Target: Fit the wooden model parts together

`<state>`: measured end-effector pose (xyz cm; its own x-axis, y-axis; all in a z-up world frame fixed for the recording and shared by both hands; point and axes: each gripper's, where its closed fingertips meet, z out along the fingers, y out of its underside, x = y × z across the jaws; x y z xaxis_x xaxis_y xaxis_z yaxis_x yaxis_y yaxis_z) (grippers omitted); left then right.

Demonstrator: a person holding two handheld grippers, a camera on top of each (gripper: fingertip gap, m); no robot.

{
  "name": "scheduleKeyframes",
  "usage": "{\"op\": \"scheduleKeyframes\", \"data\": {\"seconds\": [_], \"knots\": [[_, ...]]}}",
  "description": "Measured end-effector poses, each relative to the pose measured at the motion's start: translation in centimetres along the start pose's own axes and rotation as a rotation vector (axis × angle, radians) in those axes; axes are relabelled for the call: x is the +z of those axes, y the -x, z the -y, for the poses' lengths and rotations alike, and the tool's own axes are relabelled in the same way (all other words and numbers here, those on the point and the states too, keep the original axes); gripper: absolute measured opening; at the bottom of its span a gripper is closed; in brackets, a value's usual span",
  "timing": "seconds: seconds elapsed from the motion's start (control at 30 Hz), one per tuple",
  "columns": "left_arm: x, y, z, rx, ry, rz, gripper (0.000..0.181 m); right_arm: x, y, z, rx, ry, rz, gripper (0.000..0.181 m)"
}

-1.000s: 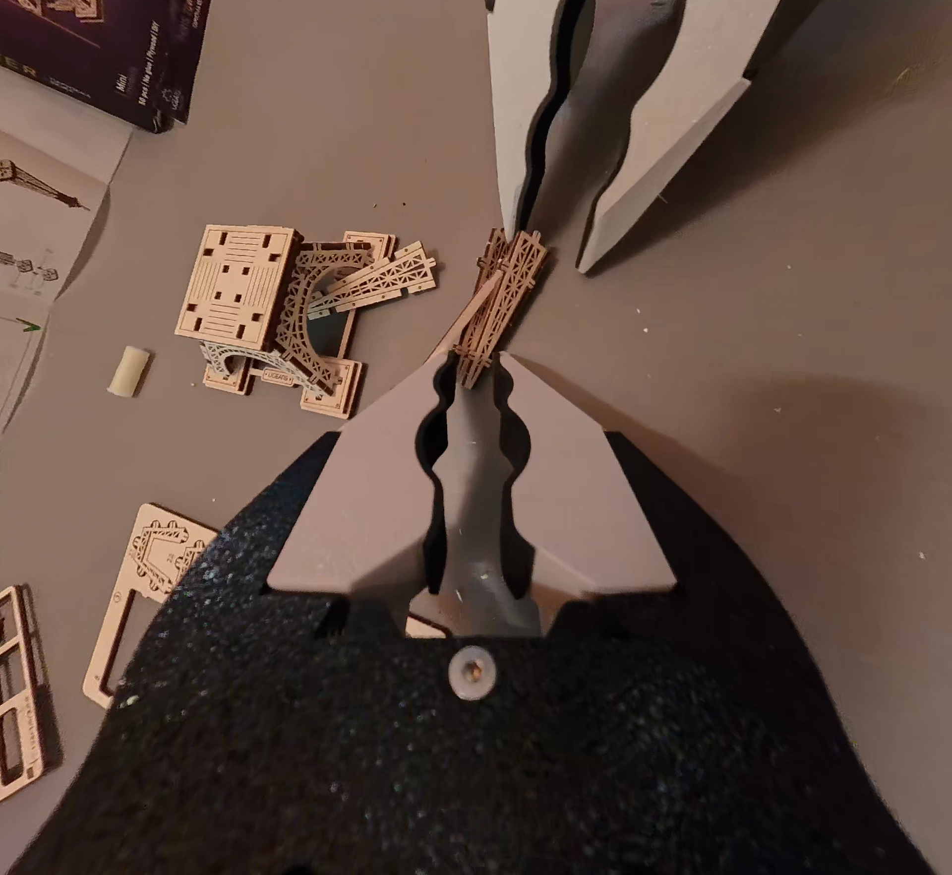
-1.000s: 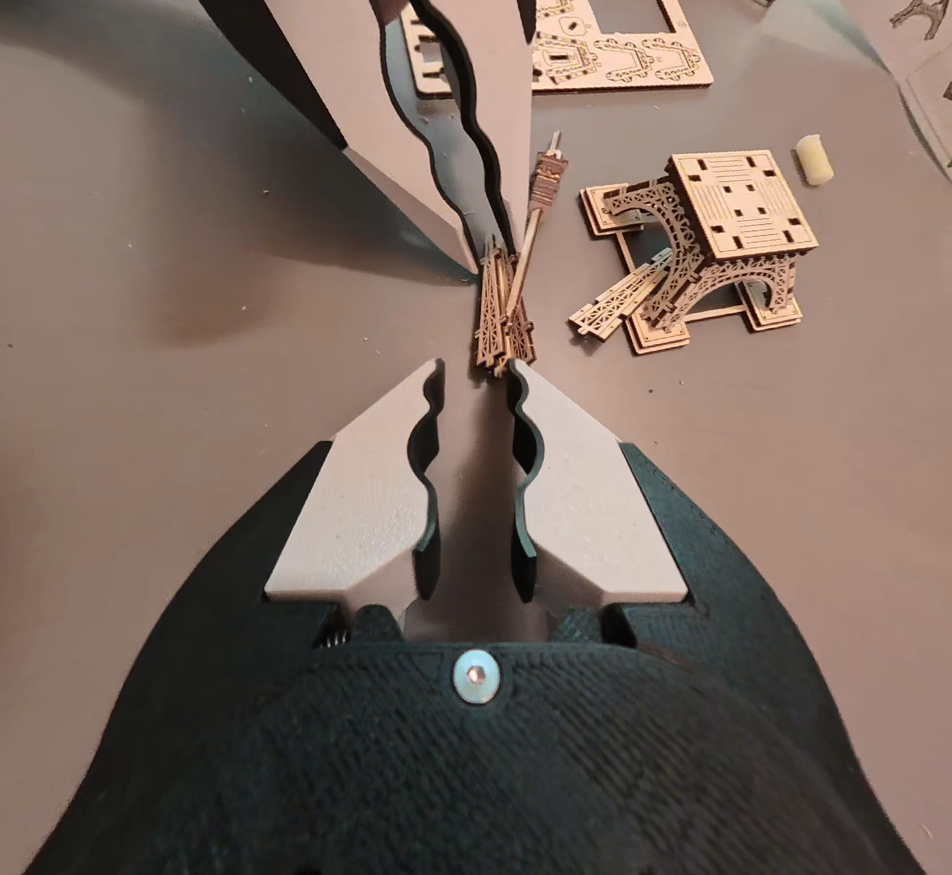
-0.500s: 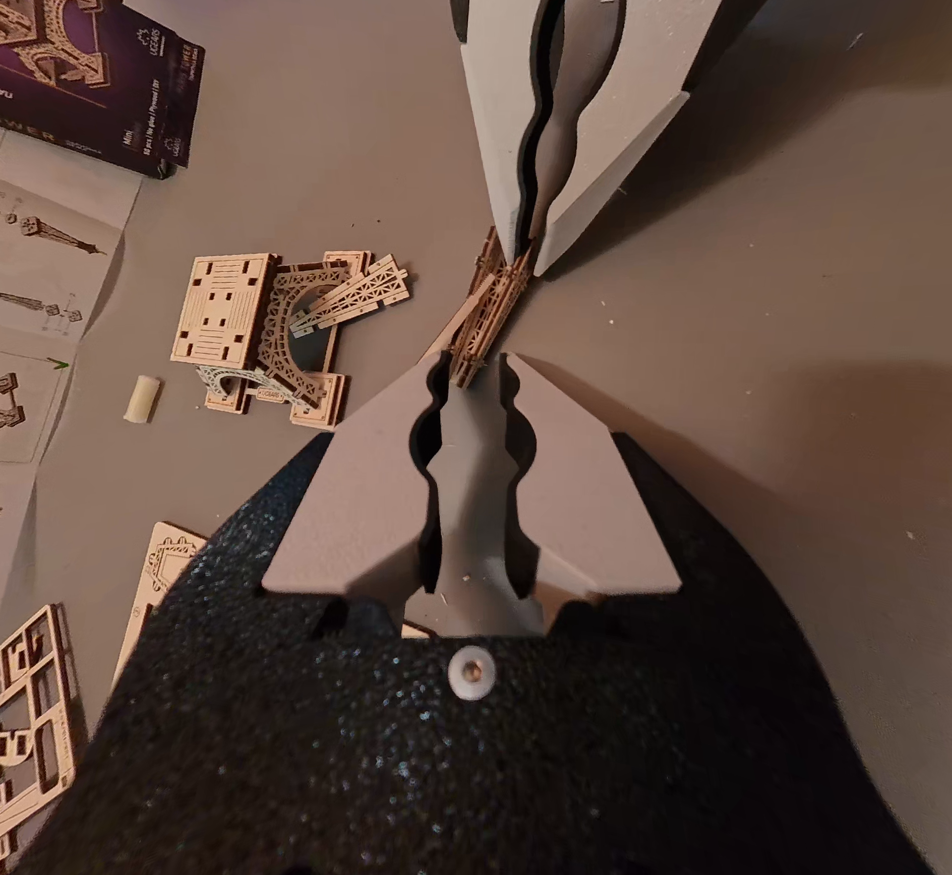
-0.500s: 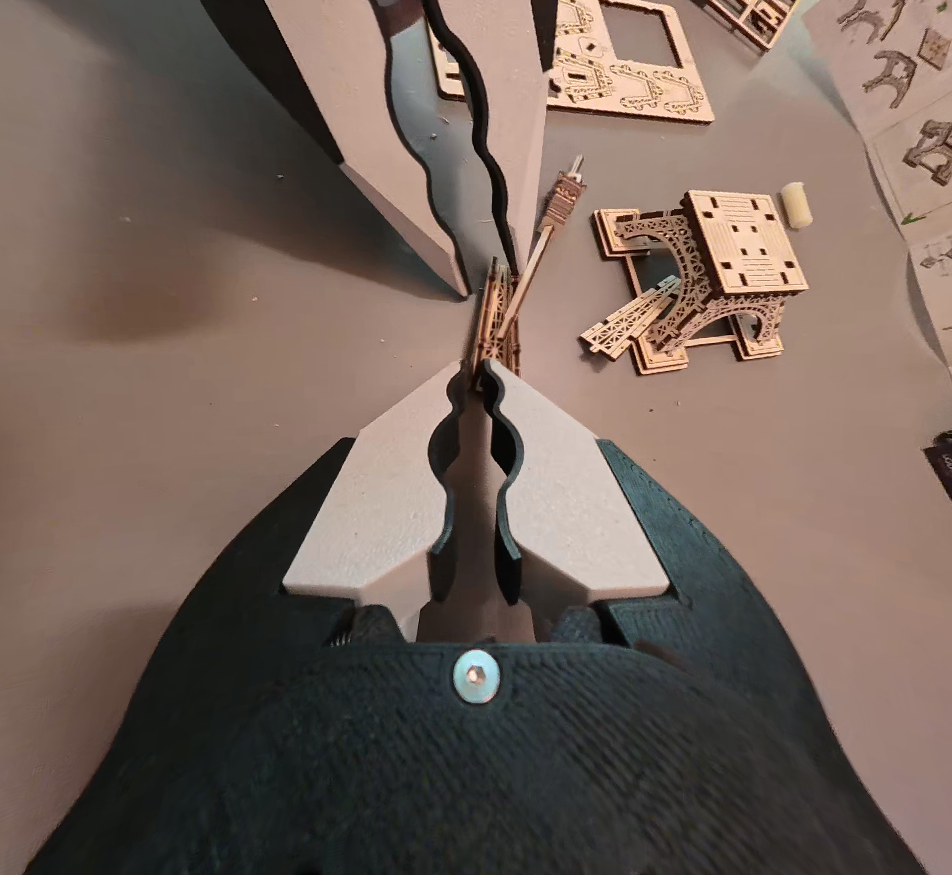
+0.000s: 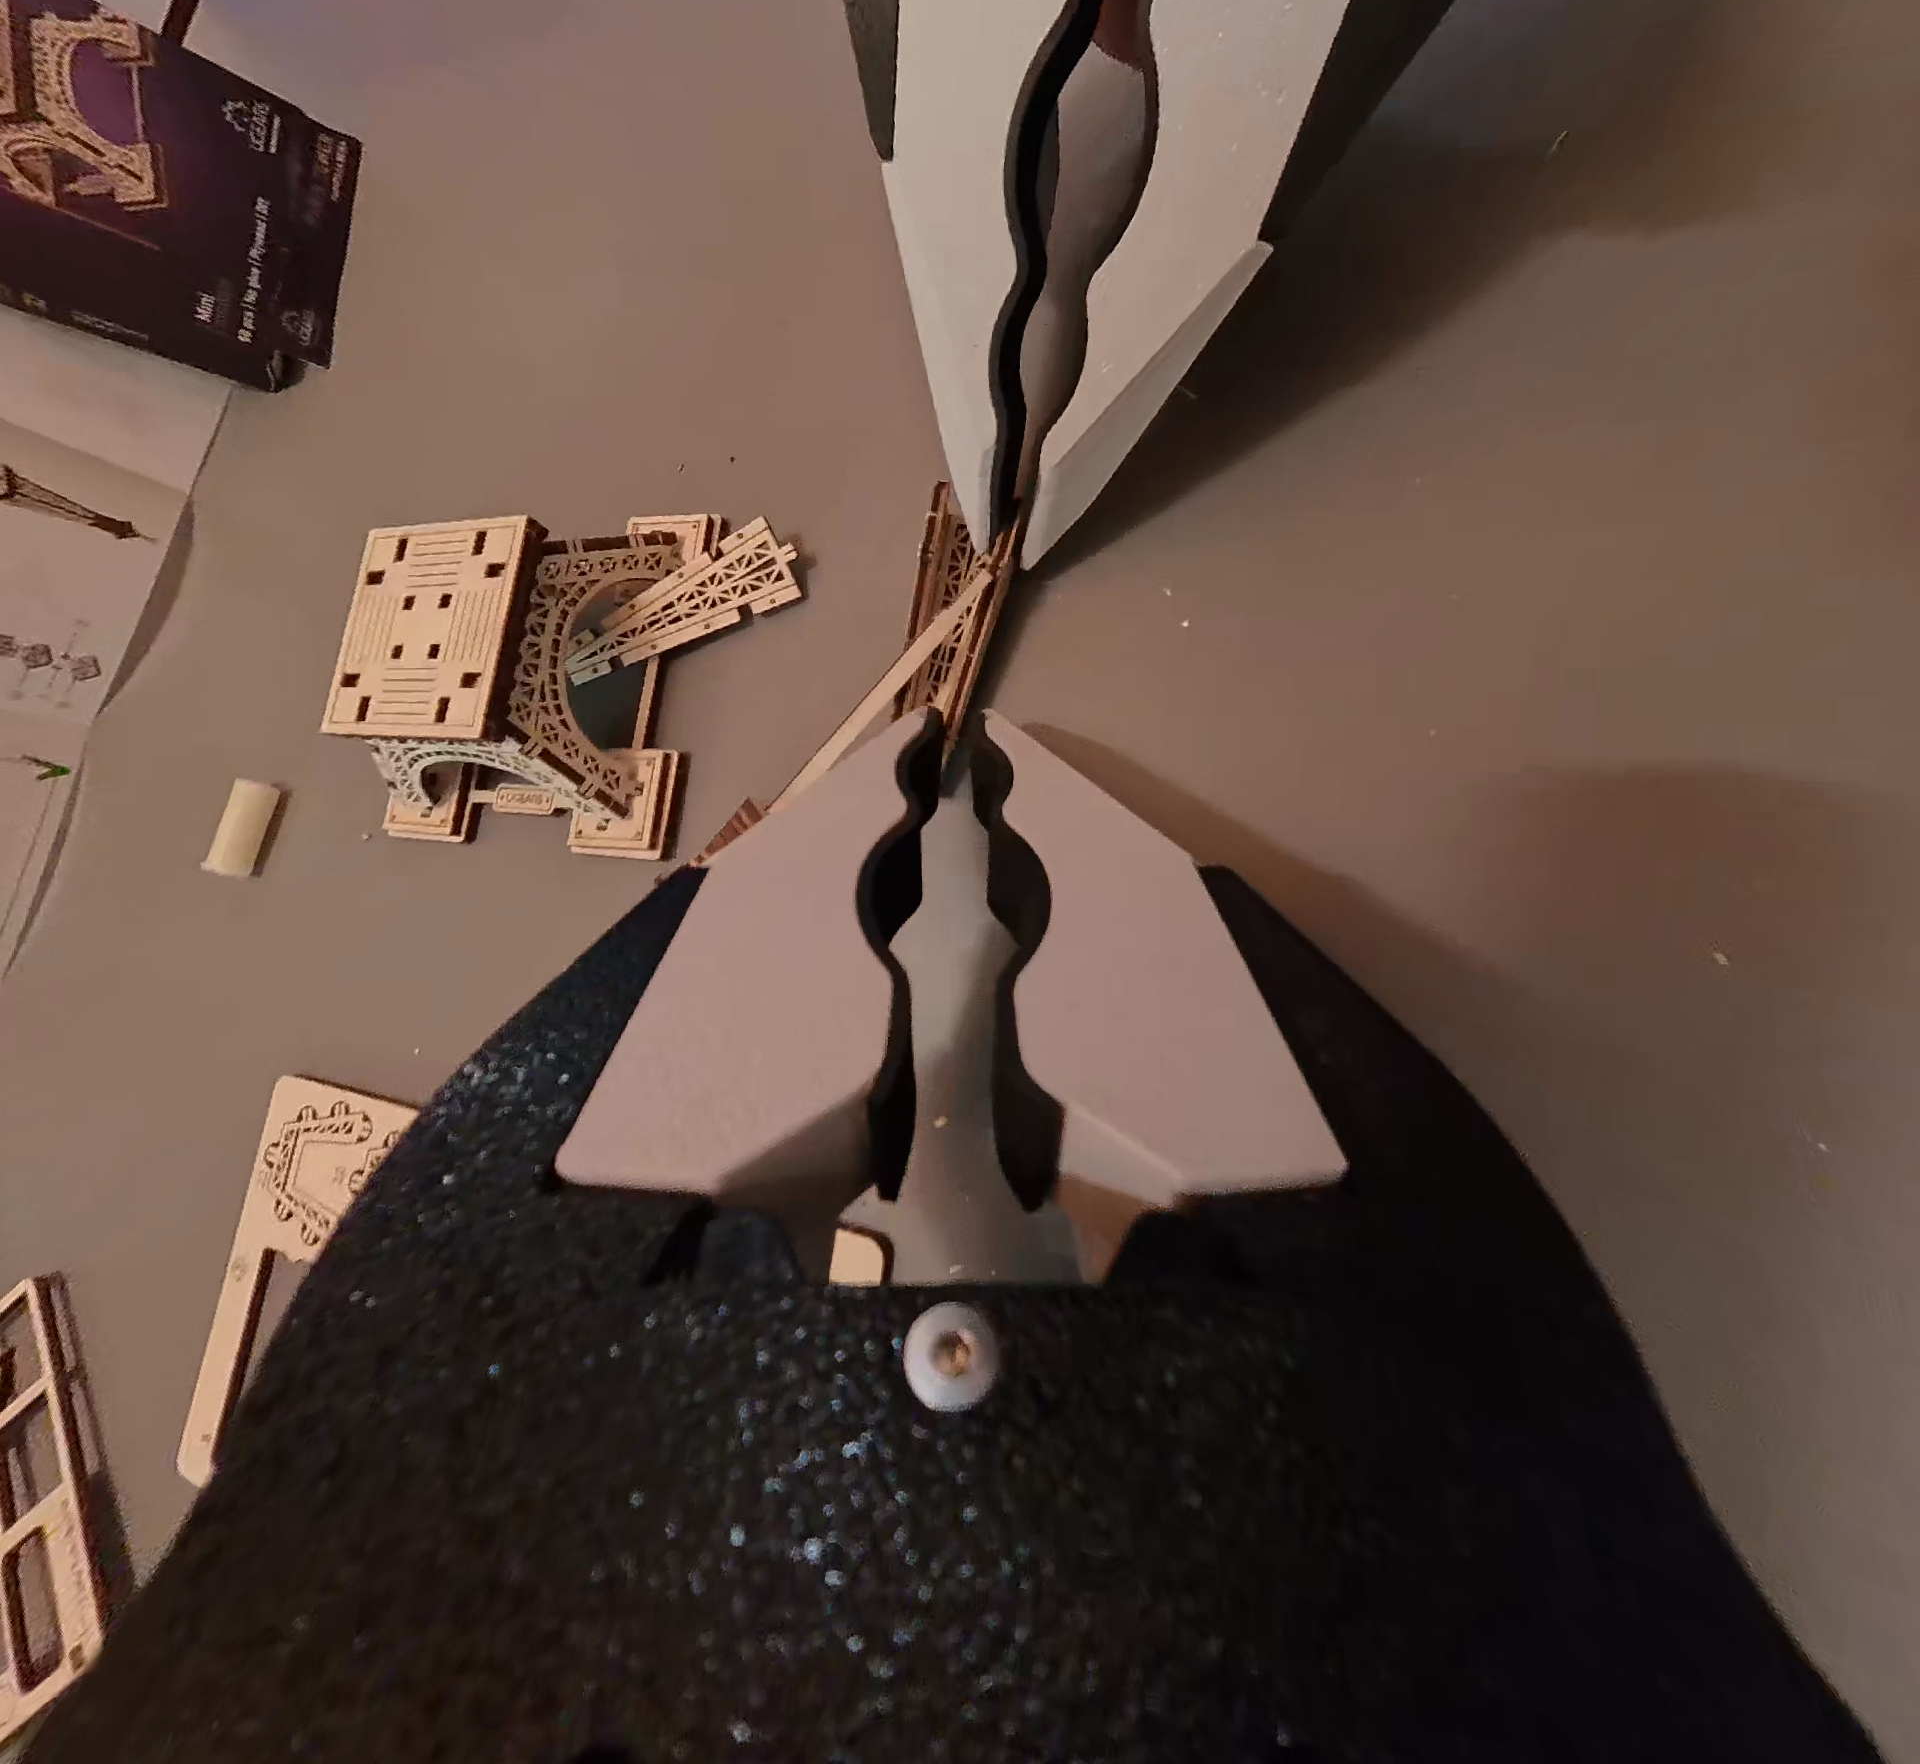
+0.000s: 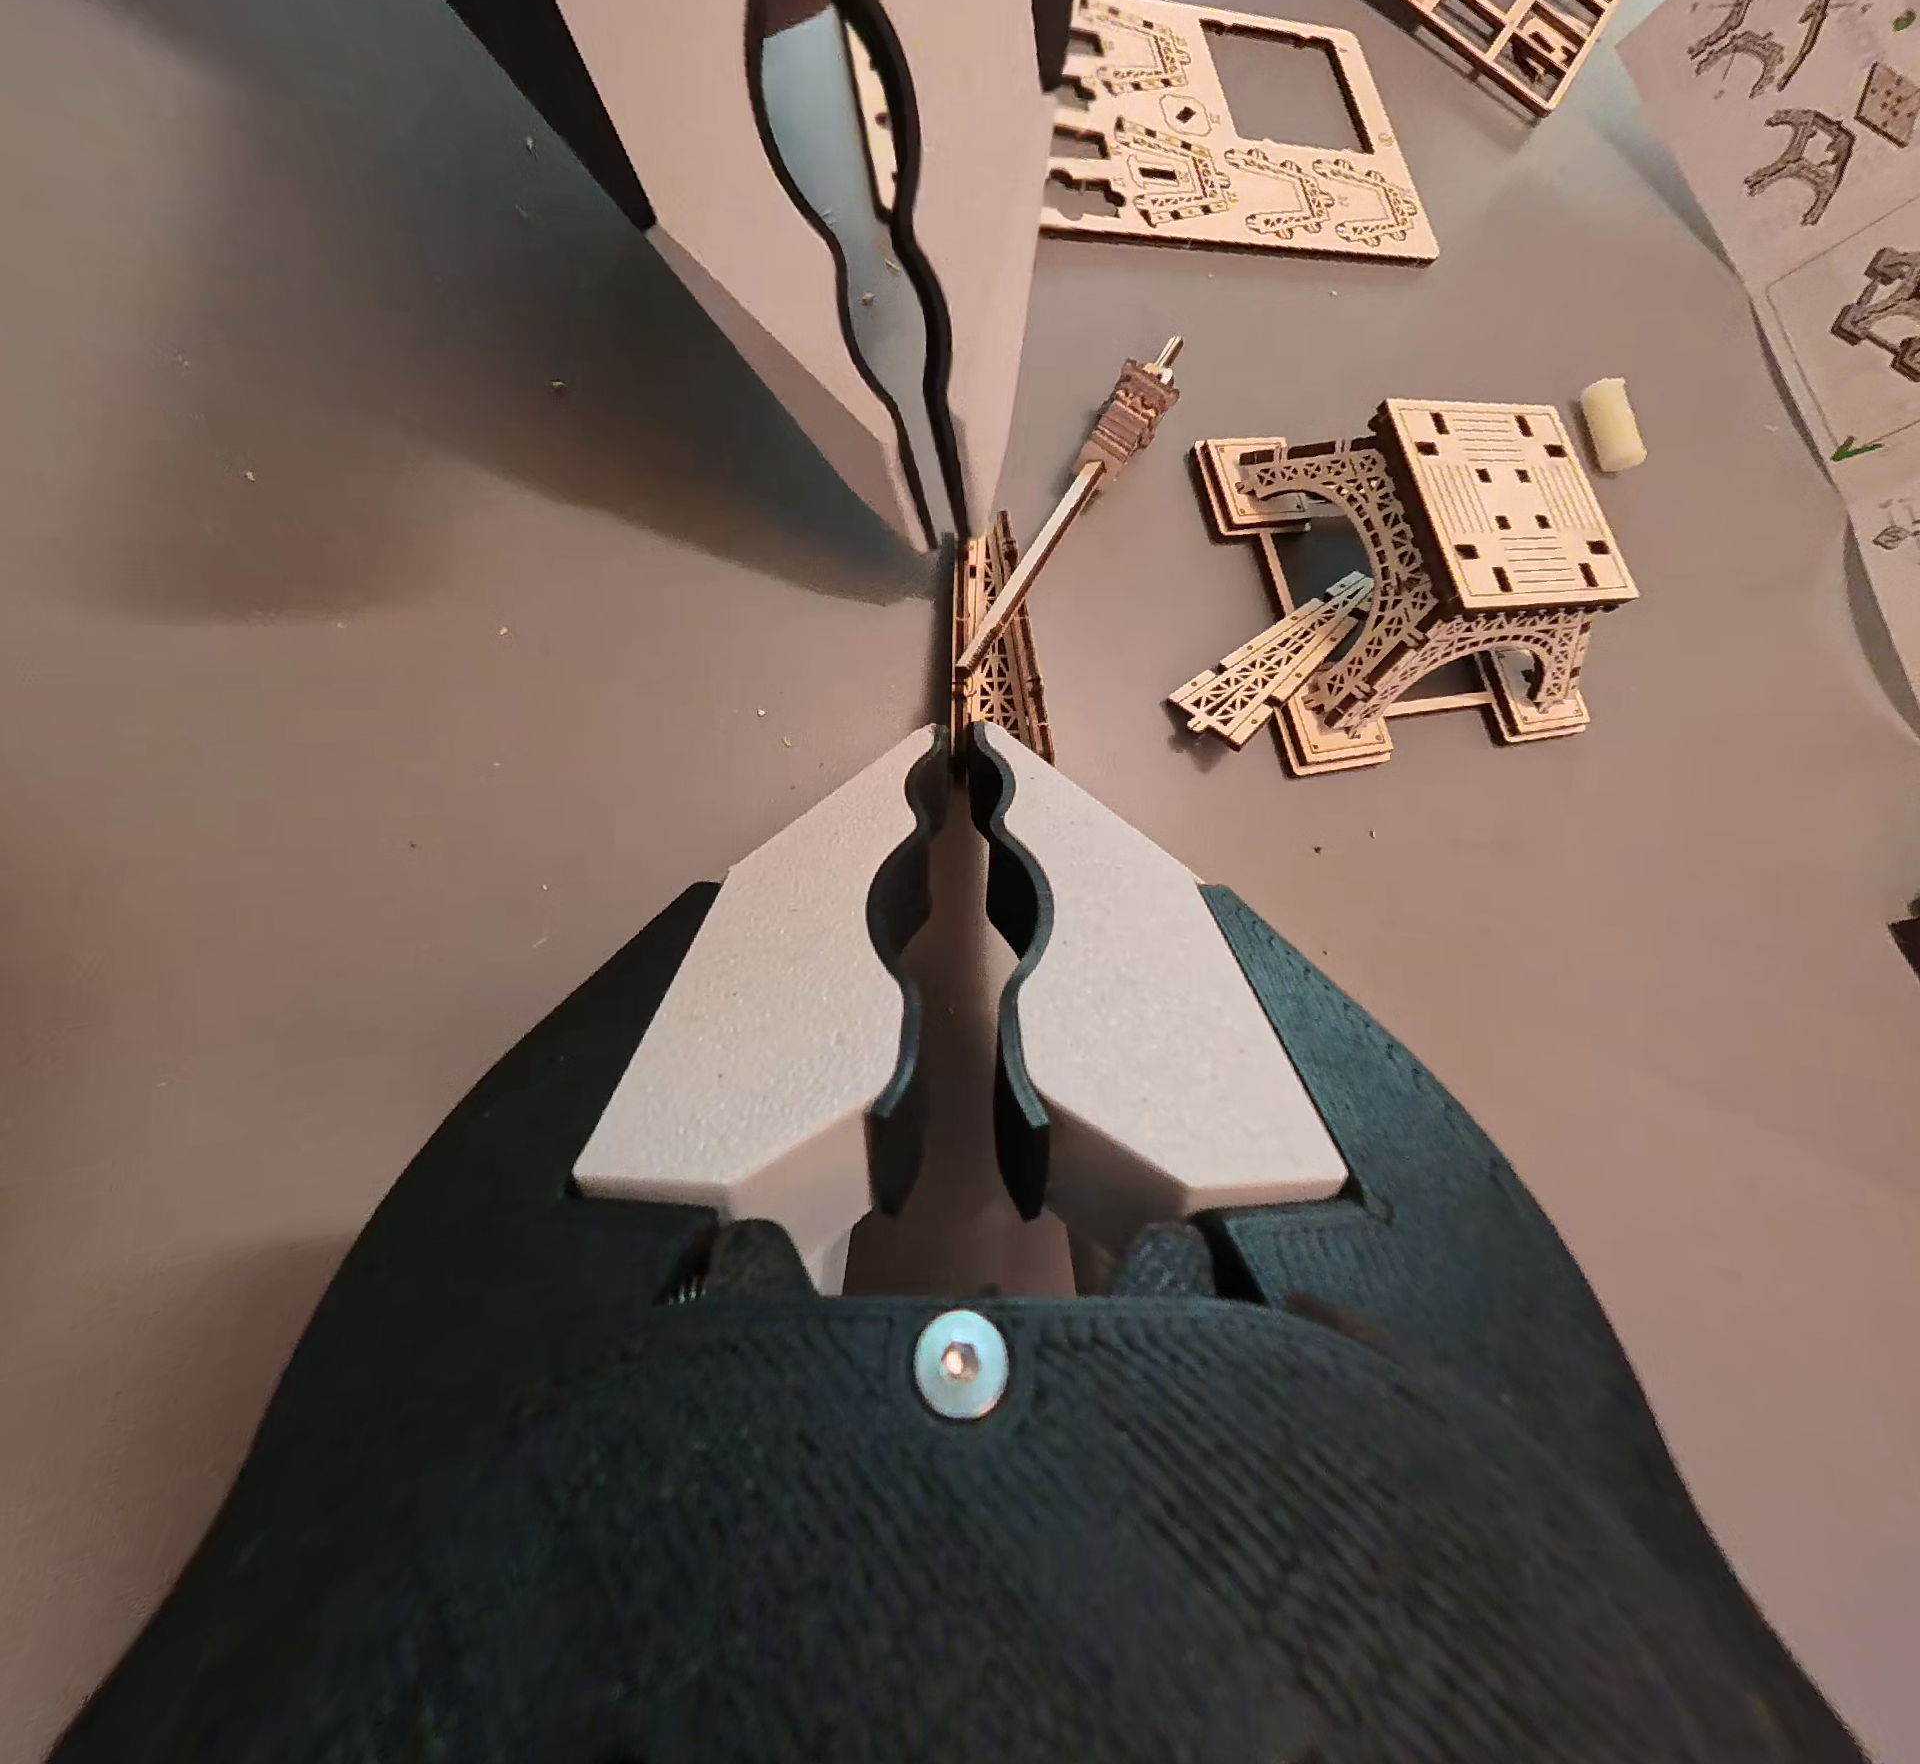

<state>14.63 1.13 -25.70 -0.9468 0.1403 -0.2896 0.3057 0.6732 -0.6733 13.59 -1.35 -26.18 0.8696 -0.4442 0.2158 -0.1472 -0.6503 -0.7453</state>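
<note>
Both claws now pinch the slim lattice-cut wooden tower section (image 5: 951, 618), one at each end. Right claw (image 6: 961, 746): stood open a second ago with the part loose off its tips, now nearly closed, tips clamped on the near end. Left claw (image 5: 961, 727): no change, narrowly closed on the opposite end. Seen also far side in the other view (image 6: 951, 530).

Tower section held between the two claws just above the grey bench (image 5: 1455, 675), thin wooden spire strip (image 6: 1081, 509) angling out of it, not seated flush by the look of it.

Means: two-point hold established, ready to squeeze or press the joint home. Risk: thin lattice, easy to crack under side load.

Assembled wooden arched base (image 6: 1455, 571) sits apart, with a loose lattice panel (image 6: 1262, 665) leaning on it. Probably next mate.
</note>
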Motion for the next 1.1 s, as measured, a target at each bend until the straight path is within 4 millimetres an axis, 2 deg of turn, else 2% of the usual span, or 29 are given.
{"op": "scheduleKeyframes", "data": {"seconds": [0.2, 0.37, 0.5, 0.8, 1.1], "knots": [[0.27, 0.51, -0.12, 0.0, 0.024, -0.016, 0.0, 0.13, -0.09, 0.1, 0.018, -0.012, 0.005, 0.001], [0.1, 0.83, -0.22, 0.065, 0.062, -0.006, 0.003, 0.18, -0.17, 0.13, 0.039, -0.016, 0.021, 0.001], [0.42, 0.19, -0.29, 0.077, 0.053, -0.052, 0.002, 0.26, -0.22, 0.17, 0.039, -0.016, 0.023, 0.001], [0.59, 0.72, -0.3, 0.072, 0.056, -0.094, 0.0, 0.34, -0.33, 0.18, 0.052, -0.015, 0.035, 0.001], [0.69, 0.78, -0.38, 0.129, 0.167, -0.117, 0.0, 0.38, -0.4, 0.14, 0.057, -0.013, 0.034, 0.001]]}}
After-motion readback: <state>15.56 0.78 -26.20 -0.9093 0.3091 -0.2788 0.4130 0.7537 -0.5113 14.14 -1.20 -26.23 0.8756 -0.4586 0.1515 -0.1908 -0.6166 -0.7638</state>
